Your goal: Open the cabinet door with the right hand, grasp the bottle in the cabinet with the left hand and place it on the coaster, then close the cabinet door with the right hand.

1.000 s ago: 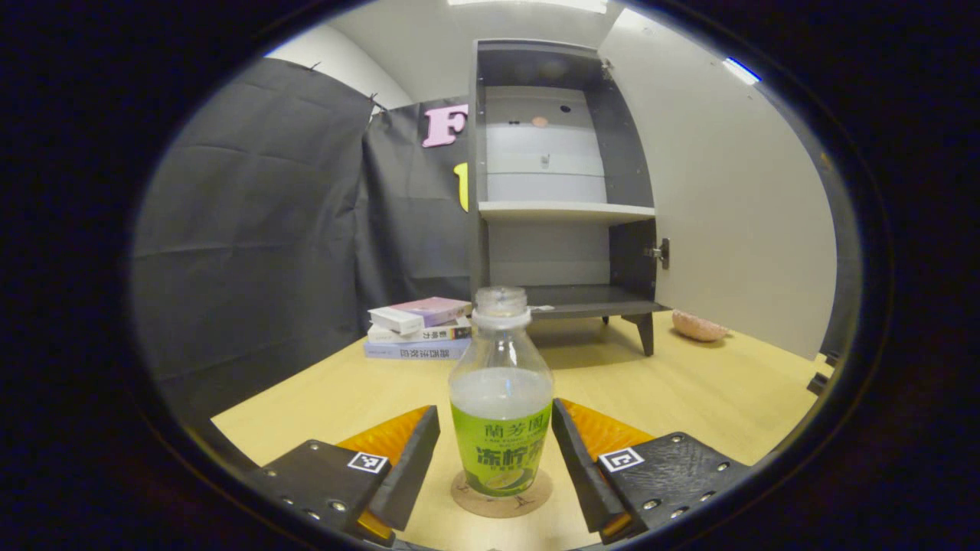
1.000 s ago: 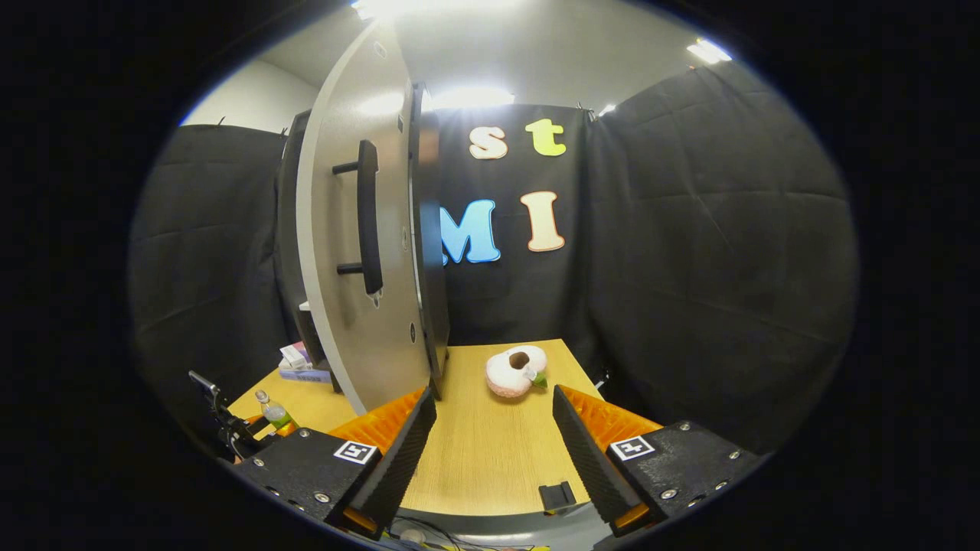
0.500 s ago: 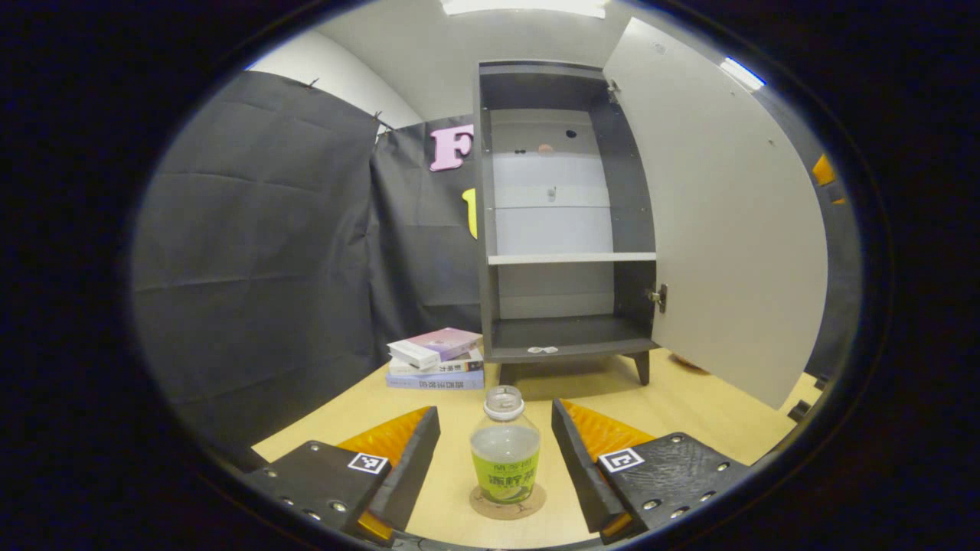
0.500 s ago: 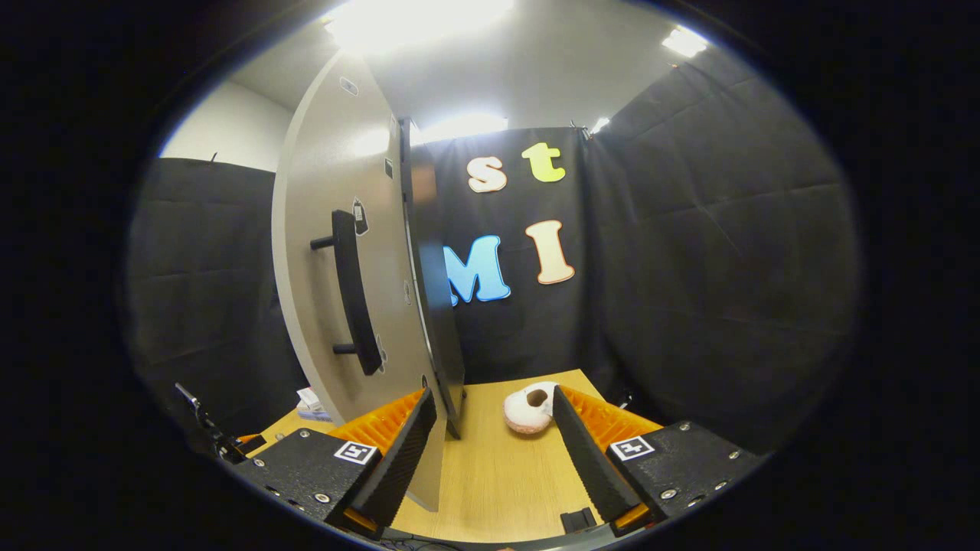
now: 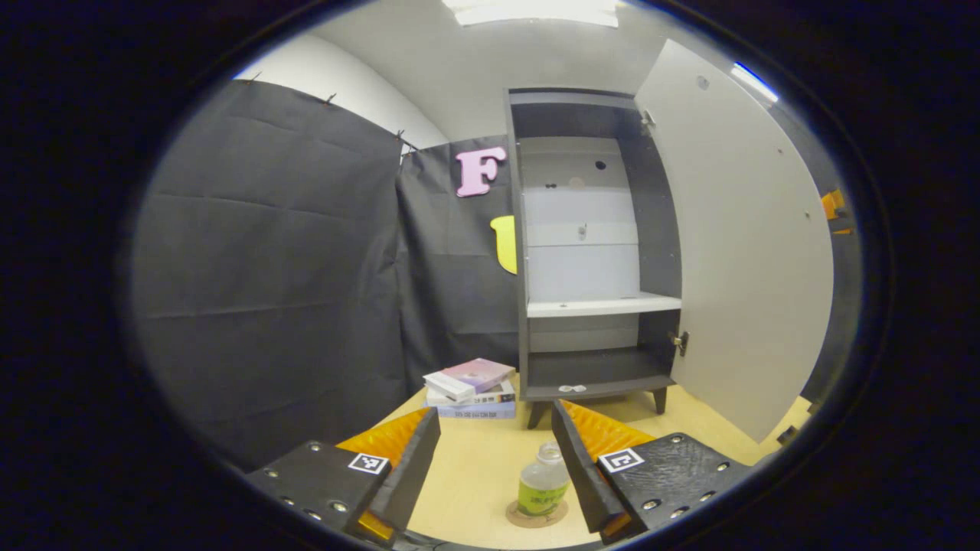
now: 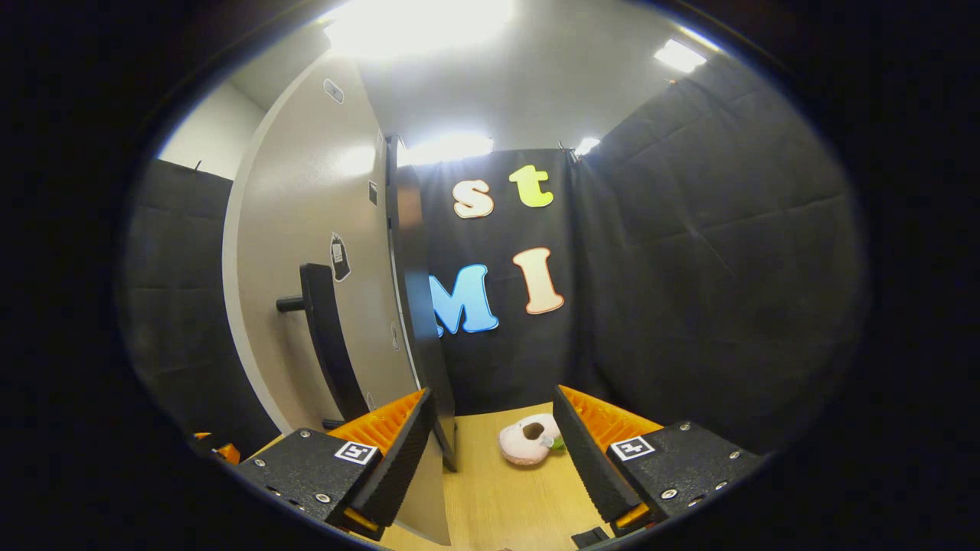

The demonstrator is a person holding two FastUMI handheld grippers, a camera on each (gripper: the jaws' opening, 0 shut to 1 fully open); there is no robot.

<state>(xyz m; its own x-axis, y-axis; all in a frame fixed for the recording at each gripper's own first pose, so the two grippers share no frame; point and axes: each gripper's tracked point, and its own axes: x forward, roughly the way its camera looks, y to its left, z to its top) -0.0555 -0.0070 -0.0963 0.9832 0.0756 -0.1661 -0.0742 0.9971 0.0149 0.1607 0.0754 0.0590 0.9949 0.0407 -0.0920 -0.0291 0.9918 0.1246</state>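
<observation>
In the left gripper view, a clear bottle (image 5: pixel 543 487) with a green label stands upright on a round coaster (image 5: pixel 537 516) on the wooden table. My left gripper (image 5: pixel 495 459) is open, raised above and behind the bottle, touching nothing. The dark cabinet (image 5: pixel 593 252) stands at the back with its door (image 5: pixel 746 252) swung wide open. In the right gripper view, the door's outer face (image 6: pixel 306 260) with its black bar handle (image 6: pixel 328 337) is close on the left. My right gripper (image 6: pixel 494 451) is open, with the door's lower edge just ahead of its left finger.
A stack of books (image 5: pixel 471 386) lies on the table left of the cabinet. A pink doughnut-shaped toy (image 6: pixel 528 440) lies on the table (image 6: pixel 498 505) ahead of the right gripper, beside the door's hinge side. Black cloth walls close in all around.
My left gripper has pulled back and up from the bottle, which stays on the coaster. My right gripper has moved closer to the door's outer face, and the handle looms larger.
</observation>
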